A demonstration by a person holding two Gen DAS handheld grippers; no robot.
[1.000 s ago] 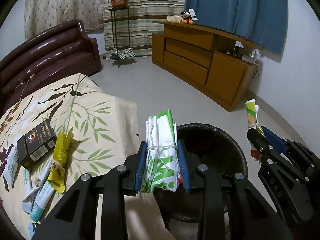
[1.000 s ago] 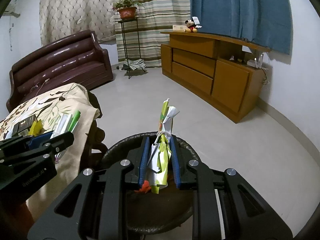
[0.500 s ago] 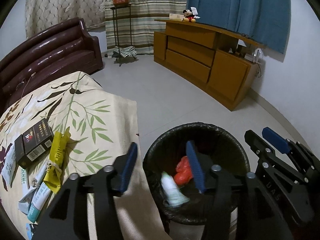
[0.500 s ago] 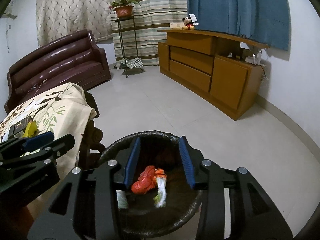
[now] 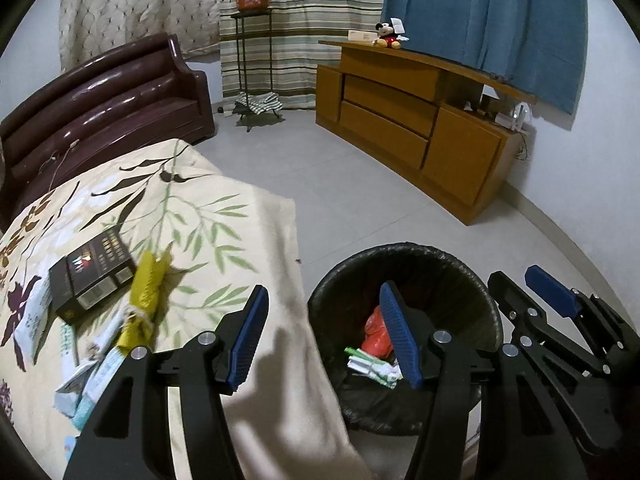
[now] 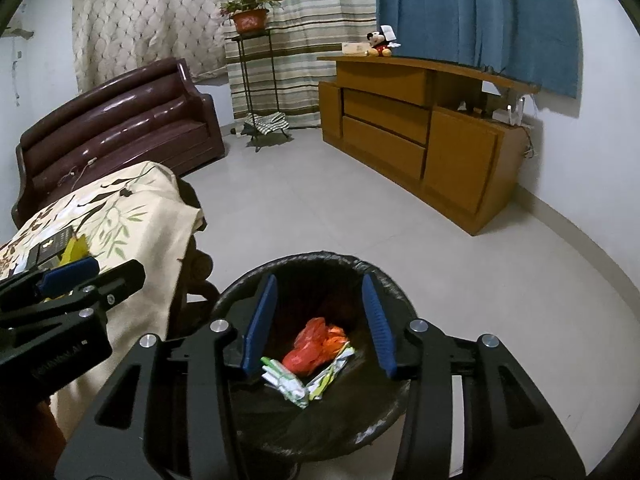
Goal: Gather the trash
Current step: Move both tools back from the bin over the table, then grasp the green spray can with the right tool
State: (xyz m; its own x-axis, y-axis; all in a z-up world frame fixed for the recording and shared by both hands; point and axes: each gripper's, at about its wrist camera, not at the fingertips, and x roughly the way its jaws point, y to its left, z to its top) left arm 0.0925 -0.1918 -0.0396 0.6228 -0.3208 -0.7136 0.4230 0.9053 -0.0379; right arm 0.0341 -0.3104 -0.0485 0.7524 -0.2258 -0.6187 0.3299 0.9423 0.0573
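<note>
Dropped since a second ago: both wrapper bundles, now inside the black-lined bin (image 6: 384,280). Left tongs (image 5: 324,336) and right tongs (image 6: 318,320) empty, jaws opening, poised over the rim. Within: green-white packet (image 6: 286,380), striped wrapper (image 6: 334,368), orange bag (image 6: 316,346). Farther left, yellow wrapper (image 5: 146,286) and dark box (image 5: 92,270) on the worktop (image 5: 224,216).

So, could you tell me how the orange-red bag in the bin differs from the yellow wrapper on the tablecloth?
The orange-red bag is crumpled into a lump, while the yellow wrapper is long and tied near its middle. The bag already lies inside the black bin among white-and-green wrappers; the yellow wrapper waits on the floral tablecloth beside a dark box. Both look like light packaging trash, and neither is held.
</note>
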